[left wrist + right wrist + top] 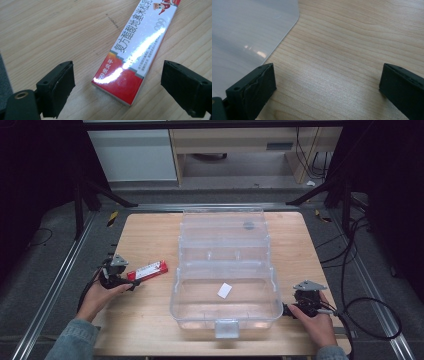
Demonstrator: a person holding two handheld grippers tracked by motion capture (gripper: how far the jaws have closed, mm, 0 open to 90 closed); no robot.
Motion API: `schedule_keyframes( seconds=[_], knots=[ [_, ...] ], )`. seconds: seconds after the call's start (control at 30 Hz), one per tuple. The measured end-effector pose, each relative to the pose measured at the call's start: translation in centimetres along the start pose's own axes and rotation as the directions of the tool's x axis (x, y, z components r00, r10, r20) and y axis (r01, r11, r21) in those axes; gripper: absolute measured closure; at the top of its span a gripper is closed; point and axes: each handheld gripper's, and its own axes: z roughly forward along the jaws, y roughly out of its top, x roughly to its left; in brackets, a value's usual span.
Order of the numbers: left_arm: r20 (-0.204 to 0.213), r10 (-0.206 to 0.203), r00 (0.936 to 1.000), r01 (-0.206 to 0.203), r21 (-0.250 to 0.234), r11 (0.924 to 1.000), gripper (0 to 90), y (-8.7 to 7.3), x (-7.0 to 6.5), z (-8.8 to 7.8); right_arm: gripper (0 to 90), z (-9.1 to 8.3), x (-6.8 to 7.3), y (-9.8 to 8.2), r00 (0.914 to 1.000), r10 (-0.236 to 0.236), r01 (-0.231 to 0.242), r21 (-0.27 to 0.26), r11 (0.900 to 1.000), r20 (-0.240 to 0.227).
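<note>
Bench (pixel 150 320): a light wooden top with rounded corners. It carries all the things.

Clear plastic box (pixel 226 270): the largest thing on the bench. It stands in the middle and reaches from near the far edge almost to the near edge. Its lid is open and leans toward the far edge. A latch tab sticks out at the middle of its near wall. In the right tool view one rounded corner of the box (pixel 249 30) shows just beside one jaw.

Red and white carton (pixel 147 270): a long, flat medicine box with printed Chinese characters and a red end. It lies flat on the left part of the bench, well apart from the clear box, with its long side slanted toward the far right. In the left tool view the red end of the carton (pixel 130 70) lies between the two jaws, and neither pad touches it.

White slip (pixel 225 290): a small white piece that lies flat on the bottom of the clear box, near its middle.

Left tool (pixel 120 277): the left hand holds it just beside the near end of the carton. The jaws stand wide and released, one on each side of the red end (pixel 117 82).

Right tool (pixel 290 310): the right hand holds it low at the near right corner of the clear box. The jaws are spread wide with only bare wood between them (pixel 327 87).
</note>
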Motion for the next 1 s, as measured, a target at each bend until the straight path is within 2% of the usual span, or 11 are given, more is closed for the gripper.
schedule_keyframes(
  seconds=[0.13, 0.2, 0.3, 0.37, 0.6, 0.73, 0.77, 0.8, 0.83, 1.0],
  knots=[
    [0.004, -0.011, 0.9999, 0.011, 0.001, 0.9999, 13.7, 0.1, 0.1, 0.4, 1.0, 0.0, 0.0, 0.0, 1.0000, 0.000, 0.000, -0.001, 1.000, -0.001],
    [0.020, -0.022, 0.9996, 0.022, -0.011, 0.9997, 17.4, 0.1, 0.3, 0.4, 1.0, 0.0, 0.0, 0.0, 1.0000, 0.000, 0.000, -0.001, 1.000, -0.001],
    [0.025, -0.020, 0.9995, 0.020, -0.009, 0.9998, 19.3, 0.1, 0.2, 0.5, 1.0, 0.0, 0.0, 0.0, 1.0000, 0.000, 0.000, -0.001, 1.000, 0.000],
    [0.042, -0.025, 0.9988, 0.024, 0.003, 0.9997, 19.9, 0.1, 0.2, 0.7, 1.0, 0.0, 0.0, 0.0, 1.0000, 0.000, 0.000, -0.001, 1.000, -0.001],
    [0.063, -0.033, 0.9975, 0.032, 0.019, 0.9993, 27.4, -0.1, 0.3, 0.8, 1.0, 0.0, 0.0, 0.0, 1.0000, 0.000, 0.000, -0.001, 1.000, 0.000],
    [0.067, -0.018, 0.9976, 0.016, 0.030, 0.9994, 37.0, -0.2, 0.2, 0.6, 1.0, 0.0, 0.0, 0.0, 1.0000, 0.000, 0.000, 0.000, 1.000, 0.000],
    [0.066, -0.014, 0.9977, 0.011, 0.032, 0.9994, 37.0, -0.2, 0.1, 0.5, 1.0, 0.0, 0.0, 0.0, 1.0000, 0.000, 0.000, 0.000, 1.000, 0.000],
    [0.073, -0.003, 0.9973, 0.000, 0.034, 0.9994, 43.9, -0.3, 0.0, 0.3, 1.0, 0.0, 0.0, 0.0, 1.0000, 0.000, 0.000, 0.000, 1.000, 0.000],
    [0.073, -0.003, 0.9973, 0.000, 0.034, 0.9994, 46.0, -0.3, 0.0, 0.3, 1.0, 0.0, 0.0, 0.0, 1.0000, 0.000, 0.000, 0.000, 1.000, 0.000],
    [0.082, -0.009, 0.9966, 0.007, 0.031, 0.9995, 49.0, -0.9, -0.6, -0.2, 1.0, 0.0, 0.0, 0.0, 1.0000, 0.000, 0.000, -0.001, 1.000, 0.000]
  ],
)
